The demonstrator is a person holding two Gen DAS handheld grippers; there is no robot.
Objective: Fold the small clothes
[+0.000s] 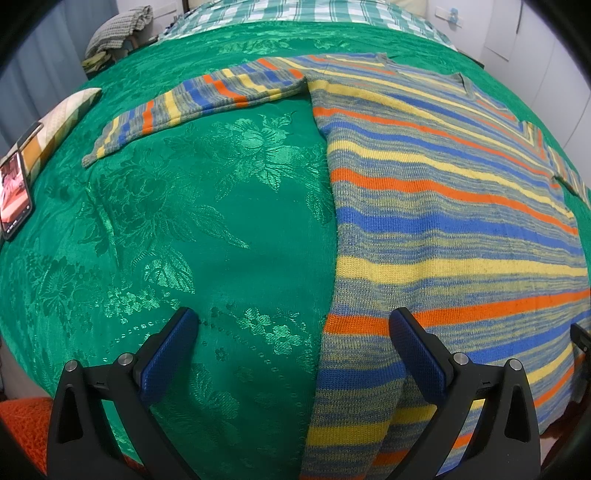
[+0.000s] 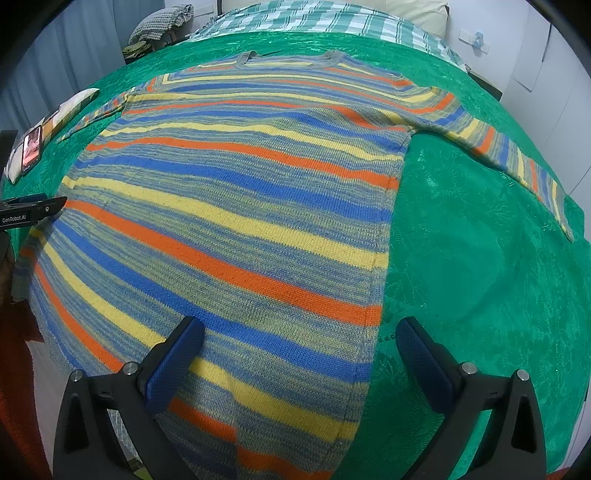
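A small striped knit sweater [image 1: 443, 206], in blue, yellow, orange and grey, lies flat on a green bedspread [image 1: 207, 229], neck away from me and both sleeves spread out. It also shows in the right wrist view [image 2: 236, 221]. My left gripper [image 1: 295, 325] is open and empty, hovering over the sweater's lower left edge. My right gripper [image 2: 301, 332] is open and empty, hovering over the sweater's lower right edge. The left sleeve [image 1: 192, 103] stretches left; the right sleeve [image 2: 509, 151] stretches right. The left gripper also shows in the right wrist view [image 2: 33, 210] at the left edge.
A phone [image 1: 14, 195] with a lit screen lies at the bedspread's left edge beside a checked pillow [image 1: 62, 118]. A checked sheet [image 2: 332, 18] and a bundle of cloth [image 2: 162, 22] lie at the far end. White walls stand to the right.
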